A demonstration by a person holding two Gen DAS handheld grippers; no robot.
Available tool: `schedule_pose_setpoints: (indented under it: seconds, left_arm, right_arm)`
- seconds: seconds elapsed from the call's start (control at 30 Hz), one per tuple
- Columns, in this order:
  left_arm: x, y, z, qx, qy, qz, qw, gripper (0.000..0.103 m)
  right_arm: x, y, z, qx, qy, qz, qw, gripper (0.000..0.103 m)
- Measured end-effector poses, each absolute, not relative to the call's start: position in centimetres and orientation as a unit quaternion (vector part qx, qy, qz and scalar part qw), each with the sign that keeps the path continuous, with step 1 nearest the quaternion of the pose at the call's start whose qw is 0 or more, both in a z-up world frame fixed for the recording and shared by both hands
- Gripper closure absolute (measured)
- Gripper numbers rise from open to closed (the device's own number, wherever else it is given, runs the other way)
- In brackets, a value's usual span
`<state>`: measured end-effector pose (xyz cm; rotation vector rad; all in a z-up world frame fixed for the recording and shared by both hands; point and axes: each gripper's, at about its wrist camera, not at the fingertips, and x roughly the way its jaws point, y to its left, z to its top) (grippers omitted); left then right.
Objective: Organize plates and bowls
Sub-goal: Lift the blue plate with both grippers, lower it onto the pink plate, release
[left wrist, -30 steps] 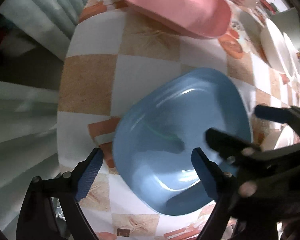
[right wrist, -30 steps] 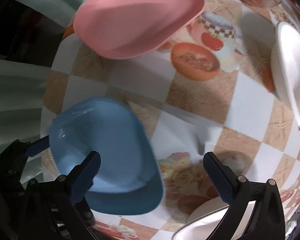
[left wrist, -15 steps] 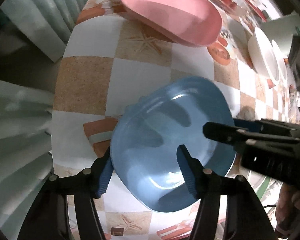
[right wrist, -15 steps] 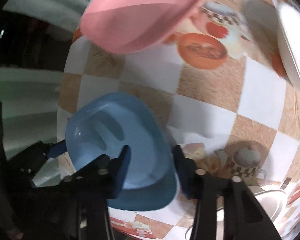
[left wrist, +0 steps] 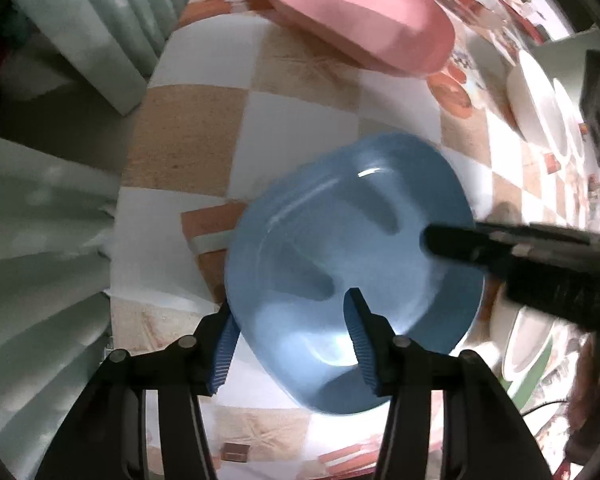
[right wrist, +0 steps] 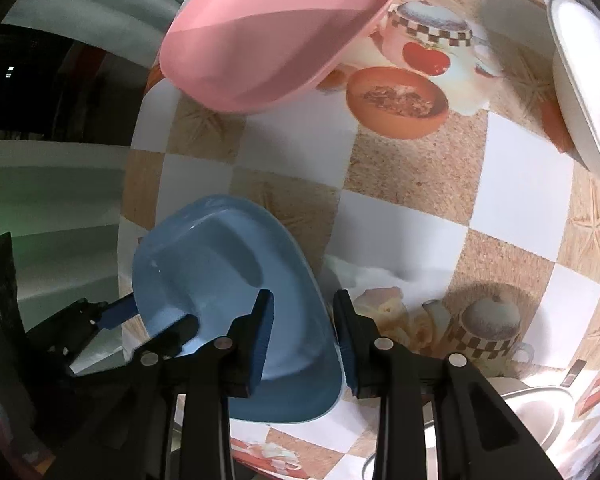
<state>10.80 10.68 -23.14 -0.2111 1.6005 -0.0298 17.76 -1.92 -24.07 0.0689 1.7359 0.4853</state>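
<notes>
Where the surface [left wrist: 188,140] ends on the left, we see pale green pleated curtains [left wrist: 40,216] hanging just beyond its edge, with darkness further out. Its covering is a checked oilcloth of white and sandy squares, printed with starfish, cups and bowls of food.

We take the blue dish [left wrist: 352,272] as our landmark, lying near that left edge of the surface. Our left gripper [left wrist: 292,344] reaches down at its near-left rim: the jaws have just been closing, one pad lies against the outer wall and the other stands inside the basin, though we cannot tell whether that inner pad presses. To the right, our right gripper [right wrist: 302,336] has also just been closing, and its two pads are clamped on the dish's right rim, one inside and one outside.

Beyond the blue dish, well apart from it, lies the pink dish [left wrist: 356,16]. Further right of the blue dish, white plates [left wrist: 536,100] sit near the far right side, and another white dish [left wrist: 520,344] lies just beside its near-right corner.
</notes>
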Motion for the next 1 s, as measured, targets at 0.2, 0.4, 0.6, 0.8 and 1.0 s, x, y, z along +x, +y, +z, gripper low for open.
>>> schedule_pose_setpoints:
  seconds: [0.2,0.4,0.6,0.8,1.0]
  left_arm:
    - [10.9,12.5,-22.2,-0.117,0.705,-0.005,0.699,0.064]
    - [12.2,12.8,-19.5,-0.089,0.681,-0.009,0.727,0.064]
    - [16.2,13.1,-17.0,-0.061,0.664,-0.031,0.745,0.064]
    - [21.0,11.8,-14.5,-0.008,0.641,-0.052,0.765,0.064]
    - [27.4,10.9,-14.7,0.038,0.626,-0.075,0.775,0.064]
  right_arm:
    - [16.5,-1.5,-23.5,0.055,0.752,0.214,0.621,0.071]
    - [17.1,-1.6,-21.1,0.068,0.742,0.213,0.632,0.071]
    - [19.3,-2.9,-18.5,0.108,0.722,0.206,0.651,0.071]
    - [21.8,-3.1,-17.4,0.143,0.709,0.189,0.665,0.071]
    - [24.1,-3.8,-19.3,0.21,0.703,0.161,0.66,0.071]
